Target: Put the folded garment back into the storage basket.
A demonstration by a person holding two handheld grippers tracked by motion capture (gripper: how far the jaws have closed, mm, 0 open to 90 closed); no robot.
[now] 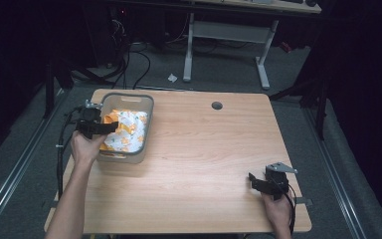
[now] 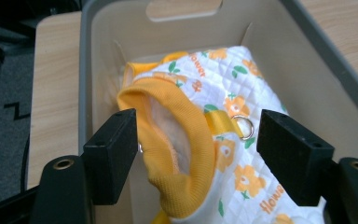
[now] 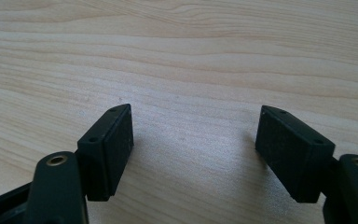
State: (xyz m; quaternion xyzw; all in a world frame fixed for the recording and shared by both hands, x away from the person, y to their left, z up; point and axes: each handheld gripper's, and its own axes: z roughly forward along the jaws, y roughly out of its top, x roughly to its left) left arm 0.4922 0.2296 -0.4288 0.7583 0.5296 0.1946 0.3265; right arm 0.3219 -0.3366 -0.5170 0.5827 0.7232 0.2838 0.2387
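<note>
A grey plastic bin [image 1: 127, 95] stands at the table's far left. In it lies a white quilted garment [image 1: 129, 130] with orange flowers and orange trim. My left gripper [image 1: 110, 127] reaches into the bin from the left. In the left gripper view its jaws [image 2: 198, 140] stand wide apart around the garment [image 2: 223, 79]; the orange ribbed collar [image 2: 196, 154] lies by the left pad and the right pad is apart from the cloth. A metal ring [image 2: 245, 126] sits on an orange strap. My right gripper [image 1: 252, 179] rests open near the table's front right, with bare wood between its jaws [image 3: 193, 140].
The wooden table [image 1: 204, 149] has a round cable hole [image 1: 217, 105] near its far edge. The bin's wall [image 2: 289, 70] closely surrounds the garment. Beyond the table stands another desk's white frame [image 1: 229, 35], with cables on the grey floor.
</note>
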